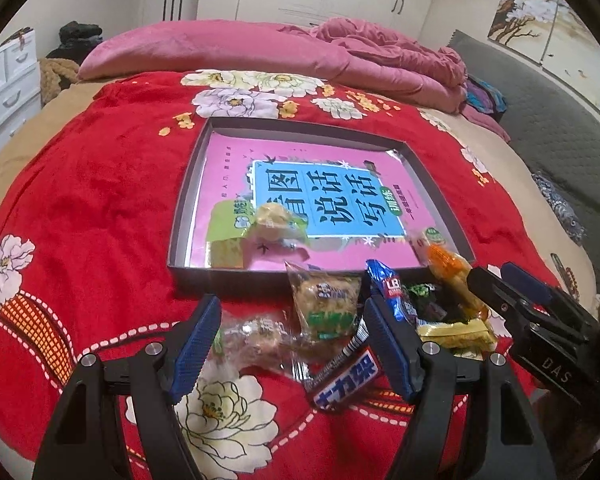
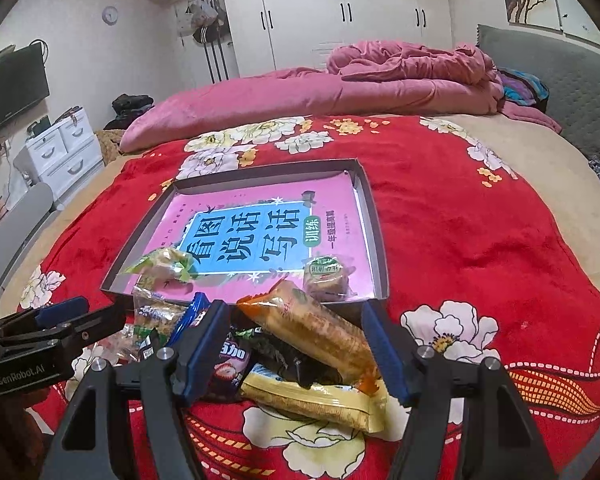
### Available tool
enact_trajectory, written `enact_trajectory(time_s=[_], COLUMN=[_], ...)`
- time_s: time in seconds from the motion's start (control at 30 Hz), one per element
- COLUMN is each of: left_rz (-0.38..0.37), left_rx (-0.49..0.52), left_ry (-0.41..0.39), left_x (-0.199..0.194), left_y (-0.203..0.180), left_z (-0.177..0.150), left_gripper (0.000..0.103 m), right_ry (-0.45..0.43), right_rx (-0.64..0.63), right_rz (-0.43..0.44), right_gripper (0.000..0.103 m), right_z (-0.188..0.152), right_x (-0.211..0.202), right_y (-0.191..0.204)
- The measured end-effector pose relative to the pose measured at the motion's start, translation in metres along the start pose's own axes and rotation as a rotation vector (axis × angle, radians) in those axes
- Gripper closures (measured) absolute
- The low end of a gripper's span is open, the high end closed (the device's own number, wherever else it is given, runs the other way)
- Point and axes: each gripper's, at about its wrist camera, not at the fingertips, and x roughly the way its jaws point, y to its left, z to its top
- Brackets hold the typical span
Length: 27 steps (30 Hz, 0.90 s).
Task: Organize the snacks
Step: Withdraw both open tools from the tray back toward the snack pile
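Note:
A shallow grey box (image 1: 183, 208) (image 2: 374, 236) lies on the red blanket, with a pink book (image 1: 228, 168) (image 2: 340, 196) in its bottom. In the box sit a green-and-yellow wrapped snack (image 1: 269, 220) (image 2: 167, 264) and a round pastry (image 2: 326, 276). A pile of snacks lies in front of the box. My left gripper (image 1: 292, 344) (image 2: 72, 320) is open above a clear-wrapped snack (image 1: 252, 336), a green-label pastry (image 1: 324, 304) and a chocolate bar (image 1: 350, 378). My right gripper (image 2: 294, 344) (image 1: 512, 292) is open astride a long orange packet (image 2: 316, 330) and a yellow packet (image 2: 312, 396); no pad presses either.
A pink duvet (image 1: 228, 52) and crumpled bedding (image 2: 412, 64) lie at the far side of the bed. A grey headboard (image 2: 560, 76) stands at the right, white drawers (image 2: 64, 148) at the left and white wardrobes (image 2: 340, 12) behind.

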Motion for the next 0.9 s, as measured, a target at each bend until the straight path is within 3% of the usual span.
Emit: enact_trajectory(time_s=[0.9], left_rz=[-0.025], left_rx=[0.060], left_ry=[0.091], left_x=[-0.004], left_y=[-0.014], left_z=[-0.021], left_gripper=[0.028], right_ry=[0.039], right_rx=[-0.006], right_rz=[0.004], right_gripper=[0.035], right_z=[-0.015], right_x=[-0.008], right_y=[0.002])
